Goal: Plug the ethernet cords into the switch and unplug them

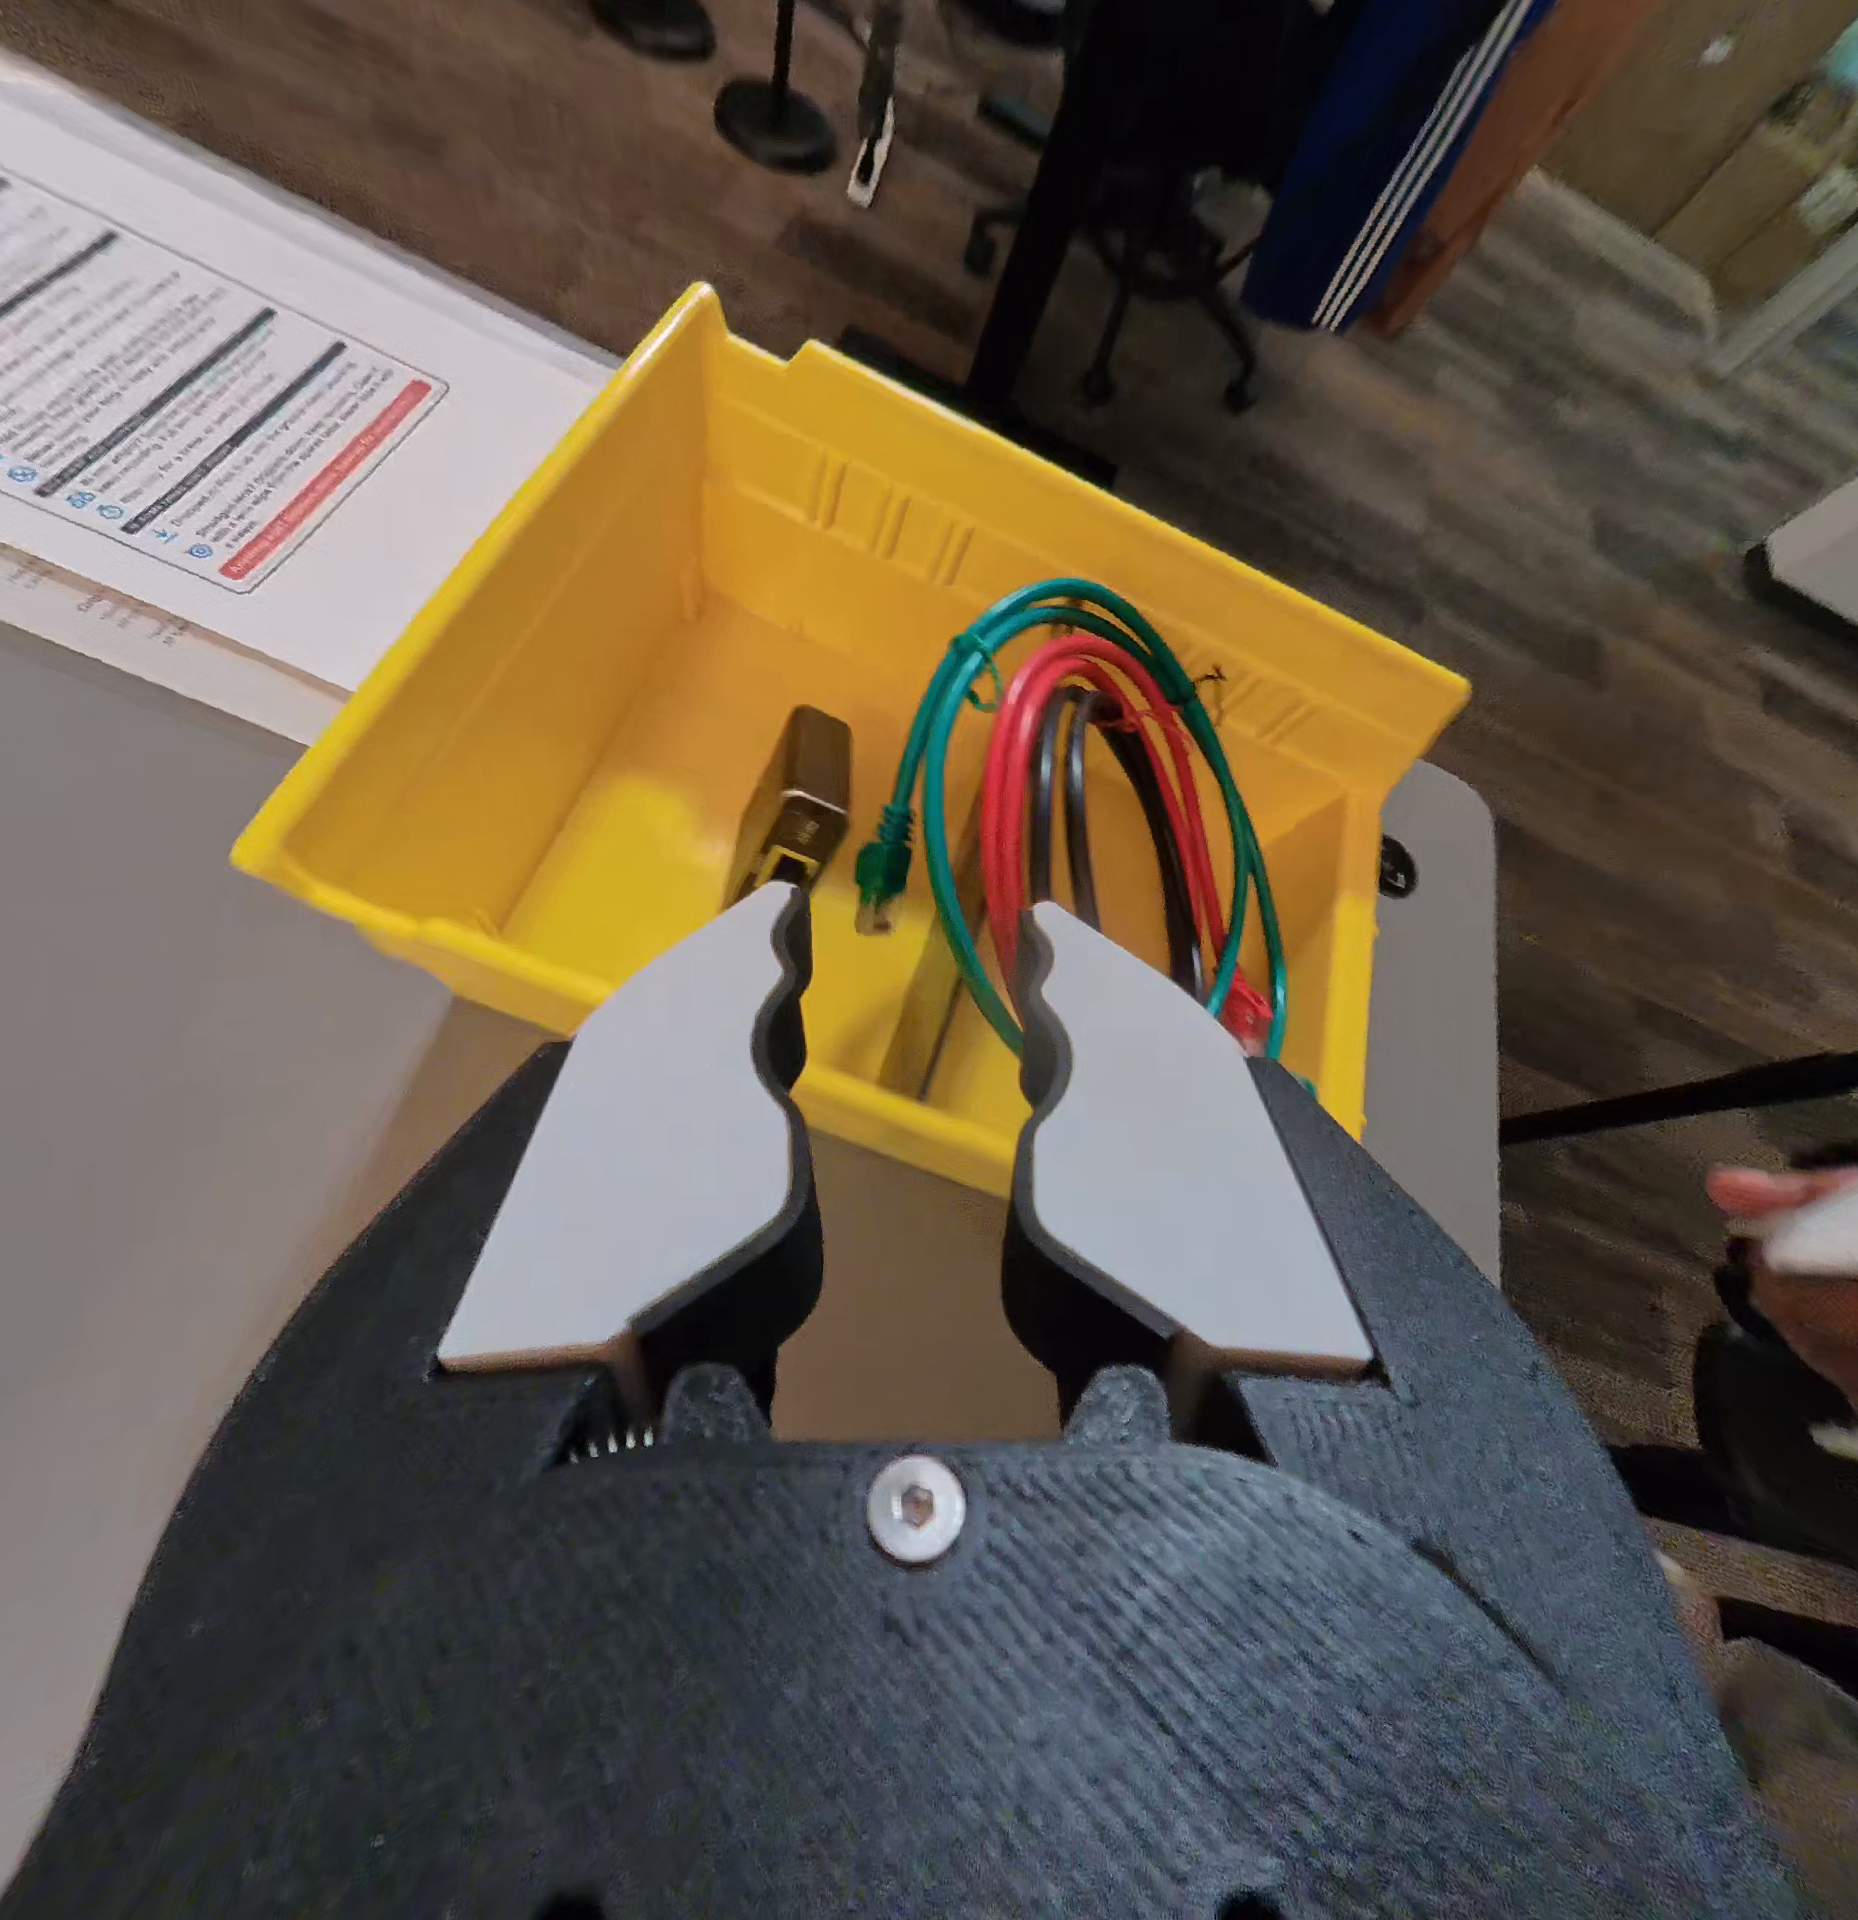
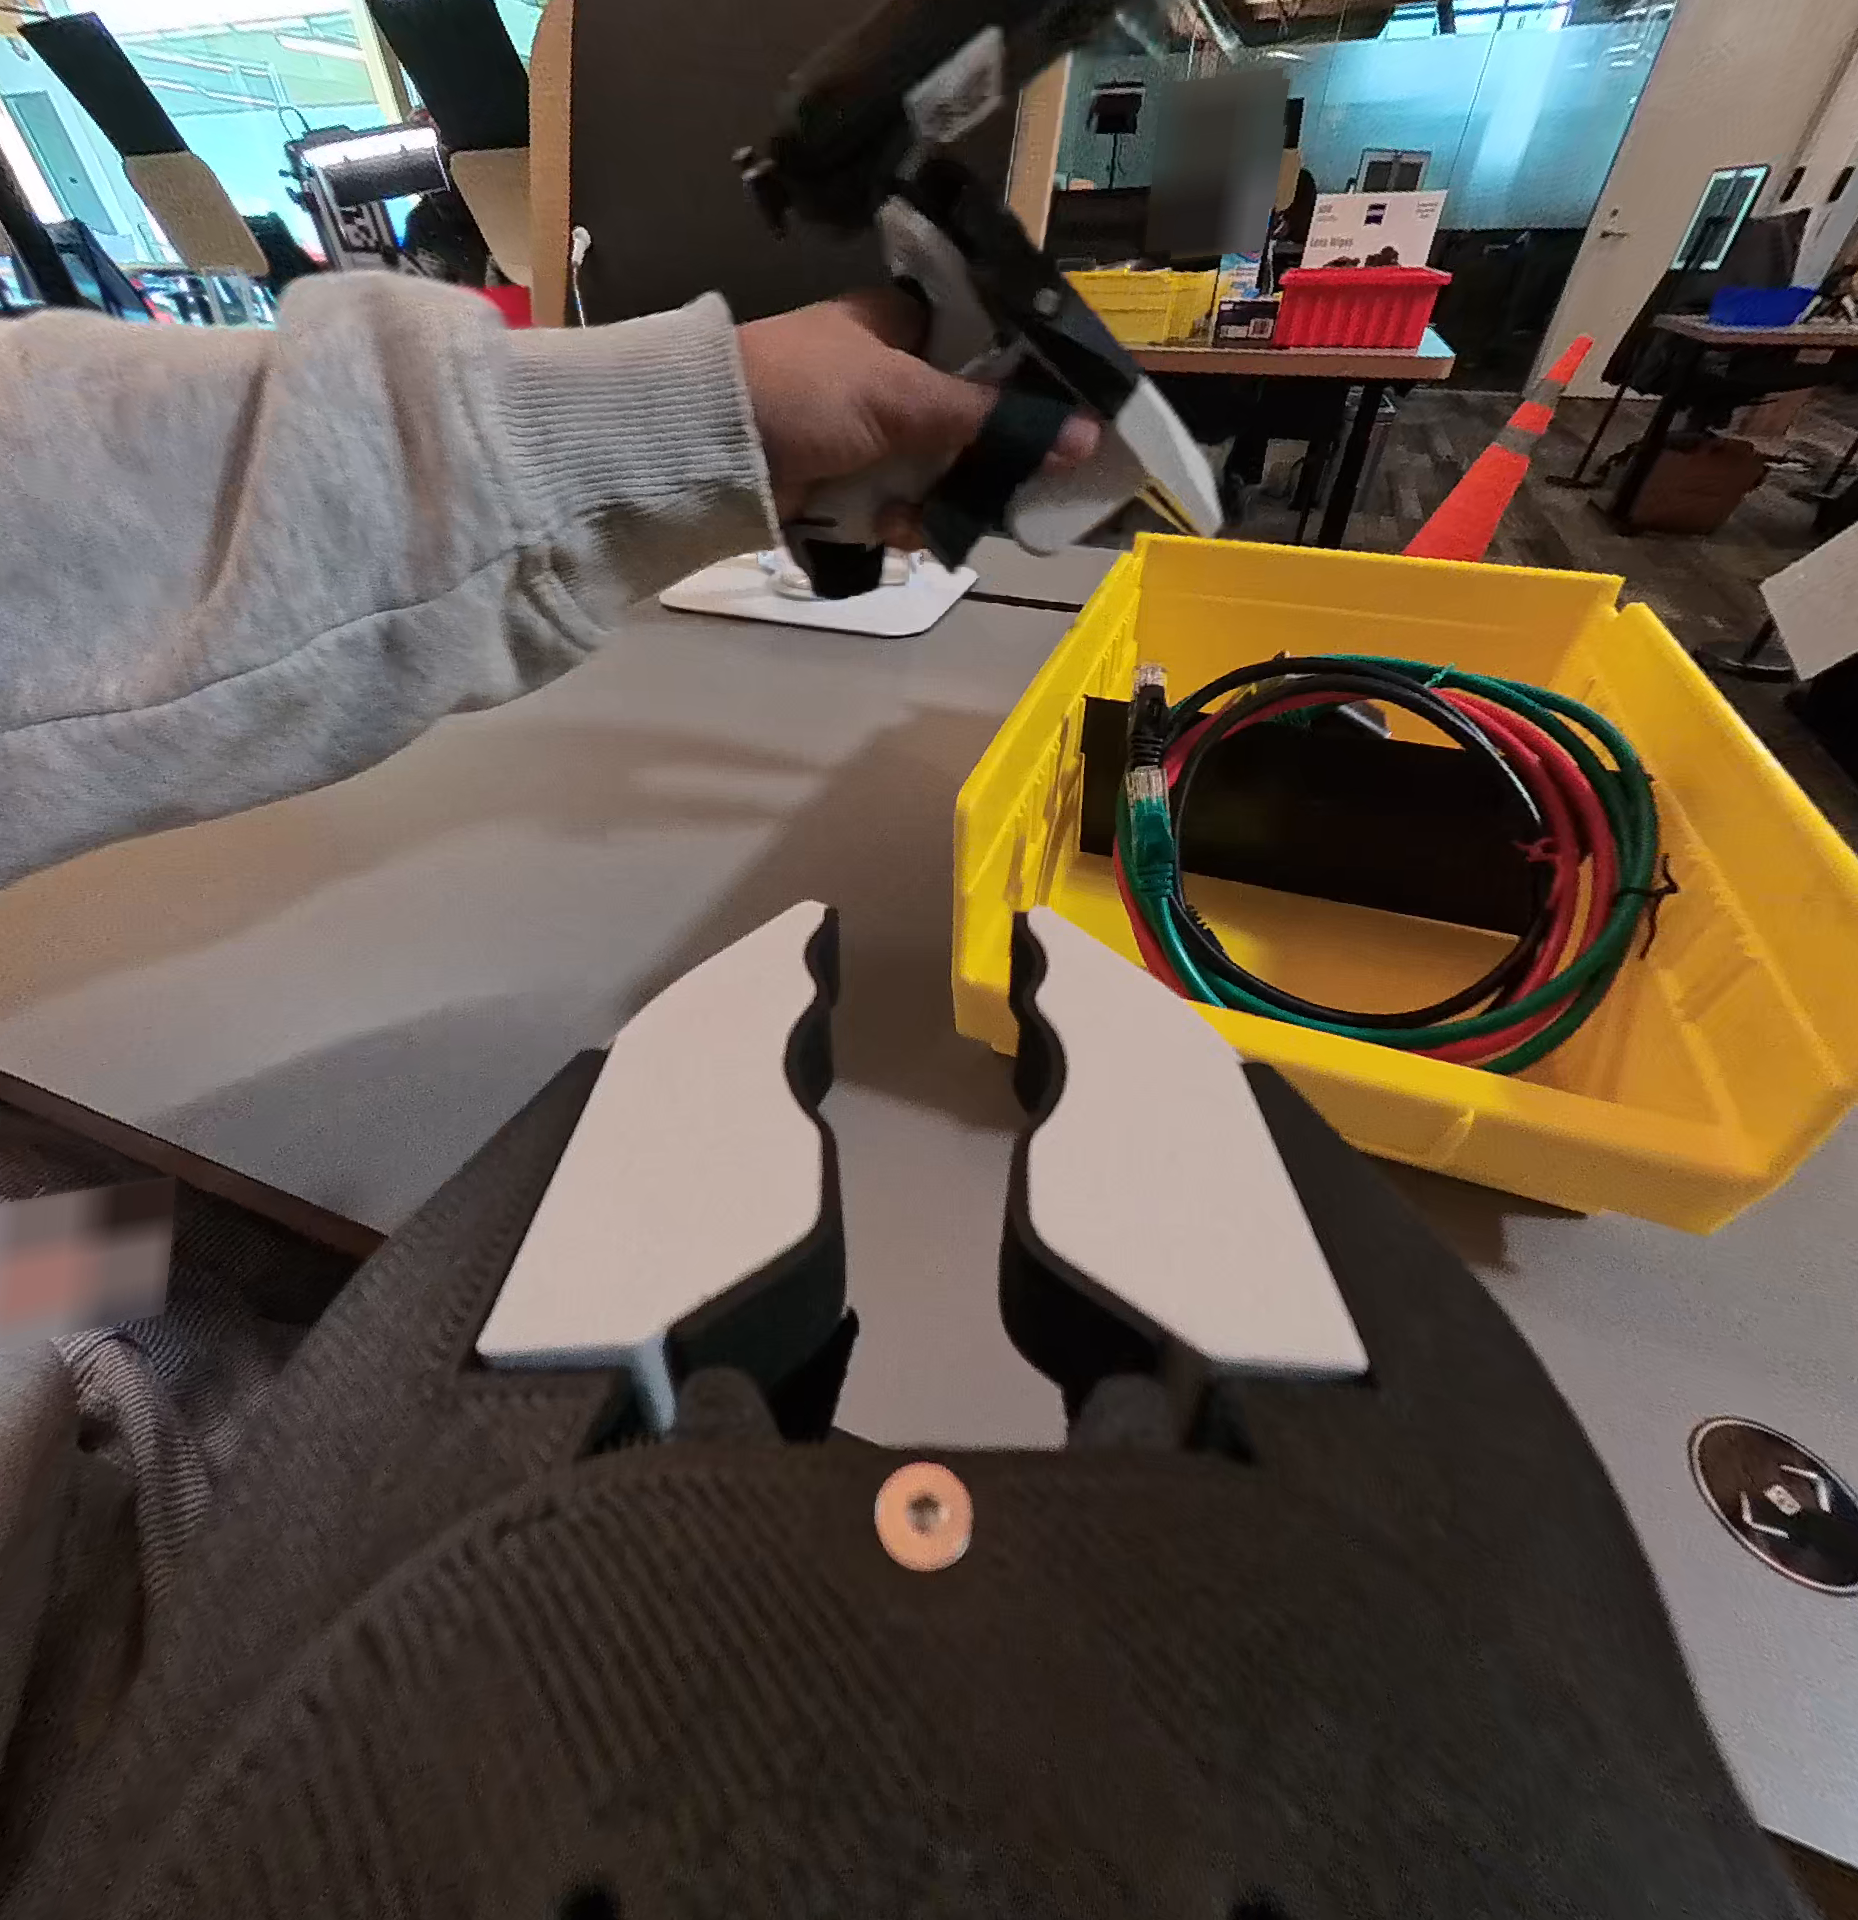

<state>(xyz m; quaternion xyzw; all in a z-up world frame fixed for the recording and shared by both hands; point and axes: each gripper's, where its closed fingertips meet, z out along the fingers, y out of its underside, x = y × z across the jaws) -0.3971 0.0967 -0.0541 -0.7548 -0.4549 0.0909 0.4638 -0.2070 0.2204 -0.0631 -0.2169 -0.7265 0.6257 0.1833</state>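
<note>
A: Nearest in the right wrist view, the right gripper point(image 2: 923, 940) hangs low over the grey table point(image 2: 405, 914), its jaws spread and holding nothing.

B: And just right of it is the yellow bin point(image 2: 1444, 1132). The green cord point(image 2: 1149, 831), red cord point(image 2: 1553, 831) and black cord point(image 2: 1320, 681) lie coiled together inside, against a black box, probably the switch point(image 2: 1340, 821), though its ports are hidden from here.

A: Farther off, the left gripper point(image 1: 909, 909) hovers above the bin, fingers apart and empty.

B: The person would do well to pinch the green plug point(image 1: 878, 878) by its boot, since it lies free of the coil.

A: Agreed; a grab at the tied loops would likely lift all three cords together.
</note>
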